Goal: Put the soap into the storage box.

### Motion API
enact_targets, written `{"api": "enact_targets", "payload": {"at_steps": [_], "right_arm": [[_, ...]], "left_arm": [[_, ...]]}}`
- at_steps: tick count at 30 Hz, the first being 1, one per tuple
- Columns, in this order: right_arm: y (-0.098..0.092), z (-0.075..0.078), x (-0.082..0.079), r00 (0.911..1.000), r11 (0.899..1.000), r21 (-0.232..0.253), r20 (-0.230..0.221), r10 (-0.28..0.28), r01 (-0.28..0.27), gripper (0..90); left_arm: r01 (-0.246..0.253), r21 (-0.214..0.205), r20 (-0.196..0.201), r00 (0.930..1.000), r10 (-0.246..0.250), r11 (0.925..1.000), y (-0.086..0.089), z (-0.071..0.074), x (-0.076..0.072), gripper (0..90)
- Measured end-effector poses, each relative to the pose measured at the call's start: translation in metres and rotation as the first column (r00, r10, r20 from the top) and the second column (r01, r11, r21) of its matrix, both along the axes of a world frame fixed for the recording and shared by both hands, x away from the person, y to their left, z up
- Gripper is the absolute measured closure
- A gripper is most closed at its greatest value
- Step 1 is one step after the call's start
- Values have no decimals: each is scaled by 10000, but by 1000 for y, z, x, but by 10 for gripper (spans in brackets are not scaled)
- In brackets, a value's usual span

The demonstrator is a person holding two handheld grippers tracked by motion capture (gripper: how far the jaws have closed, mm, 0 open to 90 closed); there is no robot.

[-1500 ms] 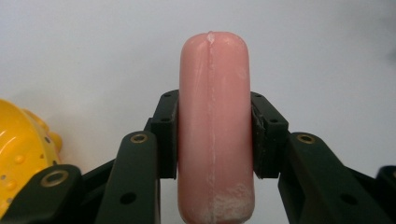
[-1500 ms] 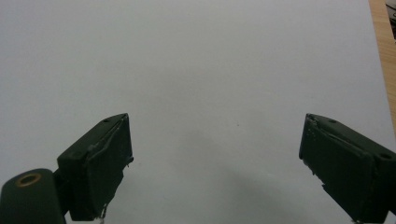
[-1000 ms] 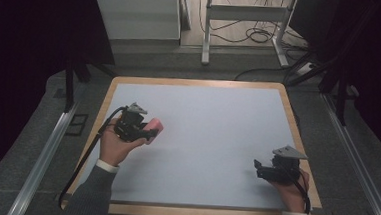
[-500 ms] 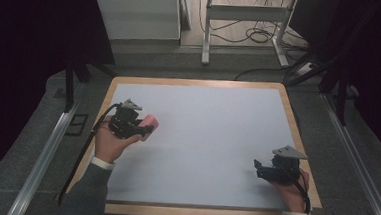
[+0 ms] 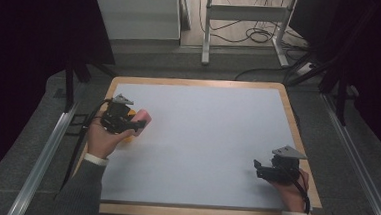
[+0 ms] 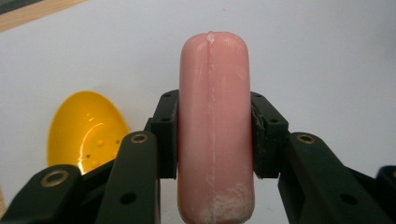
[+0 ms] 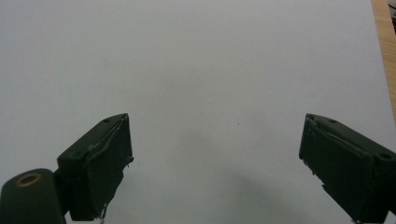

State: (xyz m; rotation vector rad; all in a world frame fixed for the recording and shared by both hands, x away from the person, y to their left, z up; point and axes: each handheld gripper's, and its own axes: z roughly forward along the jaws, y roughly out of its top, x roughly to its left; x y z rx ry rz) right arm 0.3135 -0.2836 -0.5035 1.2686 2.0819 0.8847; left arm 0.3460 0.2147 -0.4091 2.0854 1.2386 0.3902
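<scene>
Pink smooth plastic sausage (image 6: pixel 215 126) sits pinched in your left gripper (image 6: pixel 215 135), just beside the yellow plastic bowl (image 6: pixel 84 130); loosen and it could slip. Your right gripper (image 7: pixel 215 158) is spread, empty.

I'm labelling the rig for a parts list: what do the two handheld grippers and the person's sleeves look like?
Both the left gripper and the right gripper are black, each topped by a grey three-cornered plate. Their jaws are blocky black links with brass-coloured pivot rings and flat pads. A black cable trails from each. The person wears grey sleeves with white cuffs.
</scene>
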Motion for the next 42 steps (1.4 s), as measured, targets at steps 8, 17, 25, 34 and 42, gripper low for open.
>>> {"api": "enact_targets", "payload": {"at_steps": [8,17,25,34,42], "right_arm": [[0,0,0,10000,10000,-3,-1,-8,8,92],[0,0,0,10000,10000,-3,-19,-26,26,92],[0,0,0,10000,10000,-20,-15,-34,34,92],[0,-1,0,10000,10000,-46,-45,-6,6,92],[0,-1,0,10000,10000,-38,-43,-30,30,92]], "left_arm": [[-222,46,13,9998,222,9997,11,4,2,602],[-630,147,-35,9980,631,9979,24,2,6,602],[-941,179,-321,9950,946,9954,37,-6,14,602],[-1273,201,-551,9902,1282,9917,46,-17,25,602],[-1486,276,-743,9859,1503,9885,50,-26,32,602]]}}
